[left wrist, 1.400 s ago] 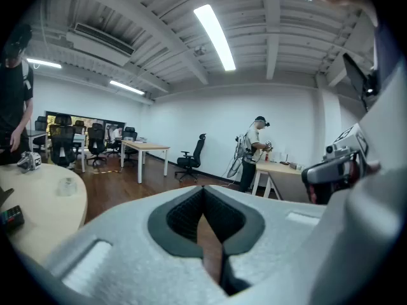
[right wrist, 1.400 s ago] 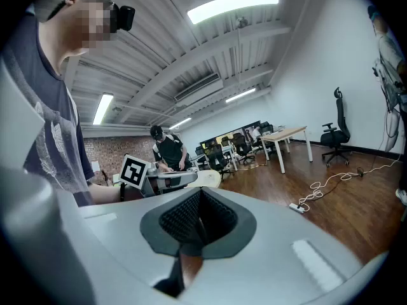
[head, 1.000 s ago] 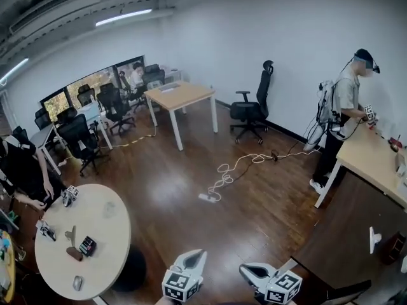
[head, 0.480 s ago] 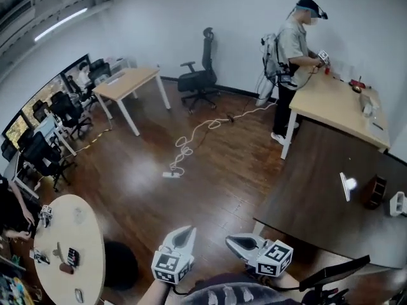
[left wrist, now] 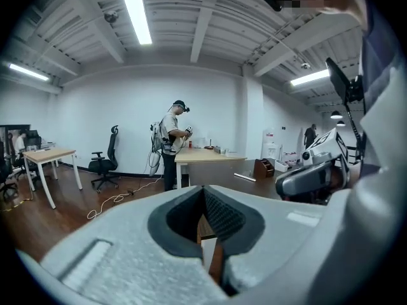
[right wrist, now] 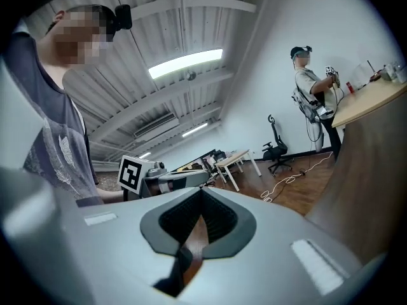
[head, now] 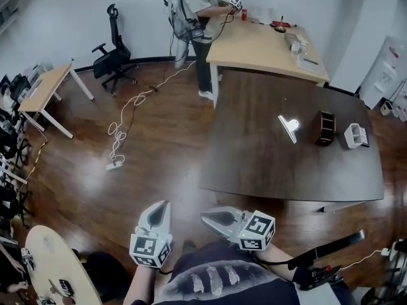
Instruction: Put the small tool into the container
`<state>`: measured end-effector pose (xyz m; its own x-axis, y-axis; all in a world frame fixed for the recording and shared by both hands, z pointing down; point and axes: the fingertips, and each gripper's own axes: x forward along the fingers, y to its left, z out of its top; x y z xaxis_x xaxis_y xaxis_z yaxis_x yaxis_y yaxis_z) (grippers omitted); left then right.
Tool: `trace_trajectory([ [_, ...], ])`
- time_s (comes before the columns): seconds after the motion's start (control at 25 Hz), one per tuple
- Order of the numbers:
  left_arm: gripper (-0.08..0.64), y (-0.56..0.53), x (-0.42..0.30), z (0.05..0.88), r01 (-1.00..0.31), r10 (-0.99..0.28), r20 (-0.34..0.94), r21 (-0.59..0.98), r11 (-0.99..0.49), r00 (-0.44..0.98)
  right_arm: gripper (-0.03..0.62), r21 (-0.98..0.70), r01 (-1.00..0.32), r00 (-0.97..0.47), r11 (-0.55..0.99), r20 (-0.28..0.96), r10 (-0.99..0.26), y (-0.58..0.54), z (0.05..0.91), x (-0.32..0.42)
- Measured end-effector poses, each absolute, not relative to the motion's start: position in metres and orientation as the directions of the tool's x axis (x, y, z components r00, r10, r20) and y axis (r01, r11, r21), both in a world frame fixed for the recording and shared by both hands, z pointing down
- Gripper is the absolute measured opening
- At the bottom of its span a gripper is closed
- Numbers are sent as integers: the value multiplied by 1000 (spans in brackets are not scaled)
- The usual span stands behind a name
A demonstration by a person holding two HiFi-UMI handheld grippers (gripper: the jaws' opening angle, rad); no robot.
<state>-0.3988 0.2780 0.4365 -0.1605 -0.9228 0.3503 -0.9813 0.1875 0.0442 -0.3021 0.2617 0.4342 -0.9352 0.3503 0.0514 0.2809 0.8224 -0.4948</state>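
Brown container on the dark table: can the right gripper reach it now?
Probably not yet: the right gripper hangs shut short of the dark table, the brown container far across it.

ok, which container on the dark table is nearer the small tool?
The dark brown container, just right of the tool; the white container sits beyond it.

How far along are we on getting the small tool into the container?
Done: nothing yet. The small pale tool lies on the dark wooden table, apart from the dark brown box container, not in it. In hand: nothing; left claw and right claw are both shut and empty, short of the table. Left: reach, grasp, drop it in.
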Motion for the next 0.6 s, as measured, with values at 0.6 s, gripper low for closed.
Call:
trace_trajectory([
  [0.6,0,209,-445,459,-983,-931,326,137,-125,163,2,-517,59,-964,854,193,184,231,448,-359],
])
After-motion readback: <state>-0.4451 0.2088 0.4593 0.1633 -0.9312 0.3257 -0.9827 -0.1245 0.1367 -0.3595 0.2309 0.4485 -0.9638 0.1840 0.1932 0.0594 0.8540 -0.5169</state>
